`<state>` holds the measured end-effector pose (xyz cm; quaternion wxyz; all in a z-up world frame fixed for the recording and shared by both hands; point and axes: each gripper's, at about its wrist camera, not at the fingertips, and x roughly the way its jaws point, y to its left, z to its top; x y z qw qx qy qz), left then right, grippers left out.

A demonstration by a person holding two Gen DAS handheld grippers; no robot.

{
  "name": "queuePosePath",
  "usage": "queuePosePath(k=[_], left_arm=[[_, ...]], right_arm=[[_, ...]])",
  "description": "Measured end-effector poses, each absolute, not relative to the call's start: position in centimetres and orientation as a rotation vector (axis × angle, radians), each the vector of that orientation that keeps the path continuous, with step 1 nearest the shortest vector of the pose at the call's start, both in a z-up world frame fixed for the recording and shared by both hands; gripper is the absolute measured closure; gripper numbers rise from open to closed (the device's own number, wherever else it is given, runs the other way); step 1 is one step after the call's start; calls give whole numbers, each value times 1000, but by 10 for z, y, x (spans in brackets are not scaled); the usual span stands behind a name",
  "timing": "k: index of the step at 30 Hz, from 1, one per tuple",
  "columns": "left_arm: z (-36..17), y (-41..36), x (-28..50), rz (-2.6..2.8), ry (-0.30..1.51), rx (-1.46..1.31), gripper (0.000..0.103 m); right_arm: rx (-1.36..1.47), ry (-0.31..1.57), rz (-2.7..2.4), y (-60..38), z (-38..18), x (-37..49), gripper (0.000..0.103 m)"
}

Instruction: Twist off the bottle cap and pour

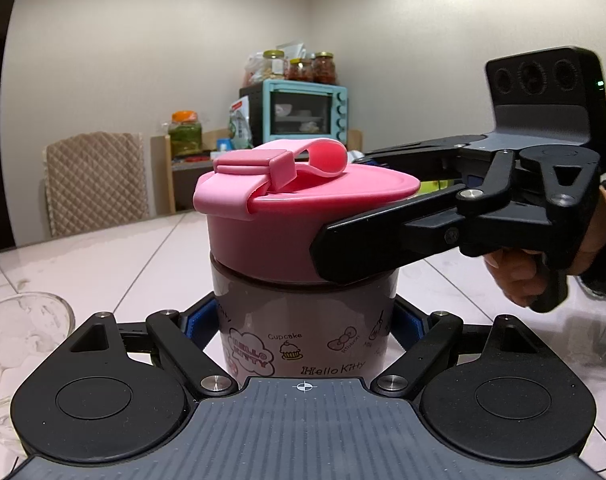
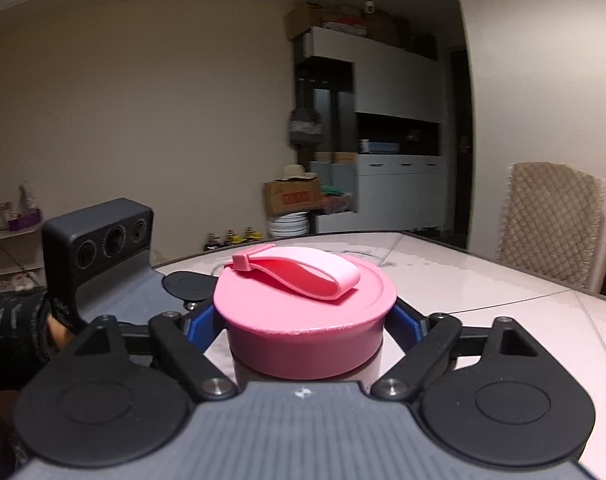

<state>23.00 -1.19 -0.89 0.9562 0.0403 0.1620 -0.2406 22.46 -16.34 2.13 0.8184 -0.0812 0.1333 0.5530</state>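
A Hello Kitty bottle (image 1: 303, 332) stands upright on the pale table. Its pink screw cap (image 1: 263, 232) carries a pink loop strap (image 1: 303, 160). My left gripper (image 1: 305, 320) is shut on the bottle's body below the cap, blue pads pressed on both sides. My right gripper (image 1: 367, 208) comes in from the right and is shut on the cap; one black finger (image 1: 363, 252) crosses the cap's near side. In the right wrist view the cap (image 2: 303, 320) fills the middle, clamped in my right gripper (image 2: 305, 320) by its blue pads. The left gripper's body (image 2: 99, 248) shows behind at left.
A clear glass cup (image 1: 15, 344) stands on the table (image 1: 103, 256) at the left, close to the bottle. A quilted chair (image 1: 97, 180) is at the table's far side. A teal oven (image 1: 303, 112) and jars sit on a shelf behind. Another chair (image 2: 551, 224) stands at right.
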Motion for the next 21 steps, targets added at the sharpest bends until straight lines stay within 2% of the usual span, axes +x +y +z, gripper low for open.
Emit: queuePosePath(k=[8, 10, 14, 21], left_arm=[[-9, -12, 229, -488, 328, 83, 13], [-10, -13, 229, -488, 328, 84, 13], [-10, -13, 228, -488, 328, 83, 13], [-10, -13, 227, -487, 328, 84, 13]], right_arm=[[-162, 291, 914, -159, 29, 182, 7], [-156, 275, 886, -157, 29, 171, 3], [-173, 240, 792, -144, 28, 153, 2], [-155, 272, 694, -125, 18, 159, 2]])
